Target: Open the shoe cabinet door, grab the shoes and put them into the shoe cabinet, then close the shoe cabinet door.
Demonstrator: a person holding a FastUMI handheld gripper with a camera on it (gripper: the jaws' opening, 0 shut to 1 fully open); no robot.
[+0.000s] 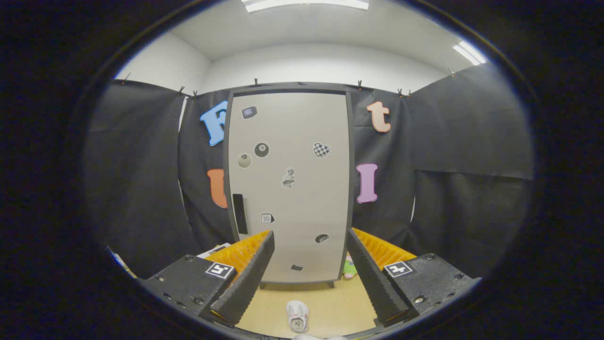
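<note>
The gripper (310, 257) is spread wide, its two fingers well apart and holding nothing. Between them, on the pale wooden floor (339, 302), lies a light-coloured shoe (297, 315), close to the camera and lengthwise along the line of the fingers, touching neither finger. Bare floor surrounds the shoe on both sides and separates it from the cabinet ahead.

Beyond the fingers stands the shoe cabinet (289, 184), upright against the black cloth wall (141, 179), raised on short feet so that a thin gap shows under its lower edge. Its grey door (302, 132) is shut and flush within the dark frame. A dark vertical handle (239, 213) sits near the door's left edge, just above the left fingertip in the view. Several stickers are scattered across the door face.

At the cabinet's lower right corner, just past the right finger, a small green and pink object (349, 268) rests on the floor; what it is cannot be told. A patch of white paper (214, 249) shows beyond the left finger, near the wall's foot.
</note>
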